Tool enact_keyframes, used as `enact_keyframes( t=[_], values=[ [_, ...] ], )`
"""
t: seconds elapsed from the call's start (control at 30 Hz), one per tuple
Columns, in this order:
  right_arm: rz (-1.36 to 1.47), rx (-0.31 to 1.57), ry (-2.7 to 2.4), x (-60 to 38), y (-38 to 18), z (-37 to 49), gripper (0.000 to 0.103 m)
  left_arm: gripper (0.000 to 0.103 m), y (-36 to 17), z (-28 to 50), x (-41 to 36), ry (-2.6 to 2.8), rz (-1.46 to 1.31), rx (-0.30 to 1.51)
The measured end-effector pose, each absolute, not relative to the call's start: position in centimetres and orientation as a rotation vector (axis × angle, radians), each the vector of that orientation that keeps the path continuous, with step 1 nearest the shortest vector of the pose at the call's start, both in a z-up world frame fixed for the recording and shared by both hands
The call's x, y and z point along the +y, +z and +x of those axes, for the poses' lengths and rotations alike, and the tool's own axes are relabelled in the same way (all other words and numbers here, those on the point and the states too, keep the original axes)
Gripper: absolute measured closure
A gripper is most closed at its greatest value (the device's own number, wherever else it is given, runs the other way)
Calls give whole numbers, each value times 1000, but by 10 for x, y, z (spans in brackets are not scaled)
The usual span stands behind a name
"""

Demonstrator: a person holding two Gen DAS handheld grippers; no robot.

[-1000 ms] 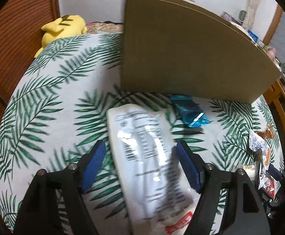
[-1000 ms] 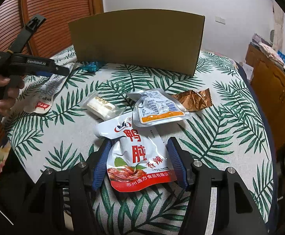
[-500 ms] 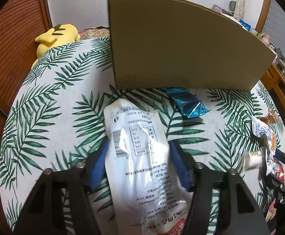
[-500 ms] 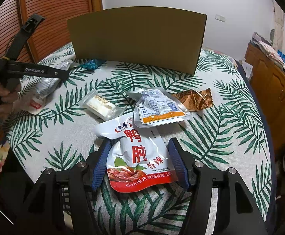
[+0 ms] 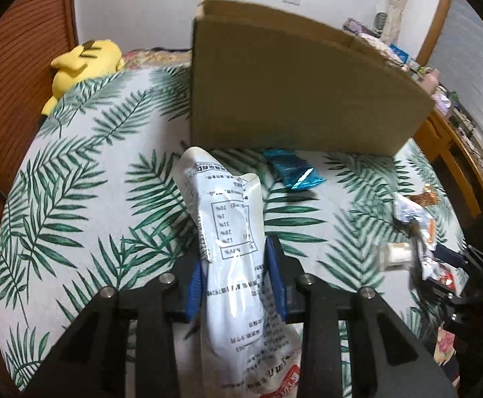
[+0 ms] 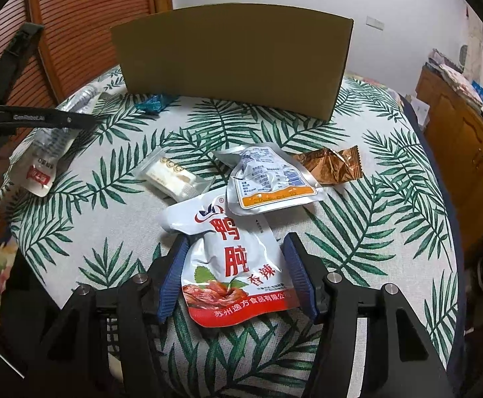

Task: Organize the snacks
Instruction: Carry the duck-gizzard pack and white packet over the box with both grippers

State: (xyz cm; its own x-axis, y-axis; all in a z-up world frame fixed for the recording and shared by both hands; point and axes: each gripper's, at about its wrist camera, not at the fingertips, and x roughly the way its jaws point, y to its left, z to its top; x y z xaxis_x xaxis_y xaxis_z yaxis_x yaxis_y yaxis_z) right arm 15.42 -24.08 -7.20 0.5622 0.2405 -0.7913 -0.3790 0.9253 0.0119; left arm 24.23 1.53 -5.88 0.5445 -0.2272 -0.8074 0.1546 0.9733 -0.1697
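My left gripper (image 5: 236,282) is shut on a long white snack pouch (image 5: 231,252) and holds it lifted off the table; the pouch also shows in the right wrist view (image 6: 47,152) under the left gripper (image 6: 75,121). A brown cardboard box (image 5: 291,93) stands behind it, also in the right wrist view (image 6: 231,56). My right gripper (image 6: 236,272) is open around a white and red duck snack pouch (image 6: 231,255) that lies flat on the table.
A blue wrapper (image 5: 294,172) lies by the box front. A silver and orange pouch (image 6: 268,179), a copper wrapper (image 6: 331,165) and a white biscuit pack (image 6: 172,175) lie mid-table on the palm-leaf cloth (image 6: 357,238). A yellow plush toy (image 5: 82,63) sits far left.
My left gripper has closed on the white pouch and lifted it from the table. The right gripper has stayed open around the duck pouch.
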Motion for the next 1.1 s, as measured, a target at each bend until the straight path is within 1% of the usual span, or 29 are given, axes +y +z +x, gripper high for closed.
enact_keyframes(
  t=[0.1,0.13,0.17,0.2,0.5,0.8,1.1],
  values=[
    [-179,888,367,-239,-68,149,52,71,-47,237,13,-252,-81,942],
    [-174,886,373,-239,-66,147,56,71,-43,235,12,-261,-81,933],
    [-164,882,380,-239,-62,145,78,71,-40,234,11,-268,-79,924],
    [-158,874,387,-239,-60,144,75,71,-37,233,10,-271,-78,918],
    [-119,858,392,-235,-54,139,75,70,-29,225,5,-300,-74,895],
    [-120,810,434,-225,-27,126,75,70,-18,218,2,-327,-80,870],
    [-151,730,456,-212,8,126,75,70,9,217,-4,-357,-77,815]
  ],
)
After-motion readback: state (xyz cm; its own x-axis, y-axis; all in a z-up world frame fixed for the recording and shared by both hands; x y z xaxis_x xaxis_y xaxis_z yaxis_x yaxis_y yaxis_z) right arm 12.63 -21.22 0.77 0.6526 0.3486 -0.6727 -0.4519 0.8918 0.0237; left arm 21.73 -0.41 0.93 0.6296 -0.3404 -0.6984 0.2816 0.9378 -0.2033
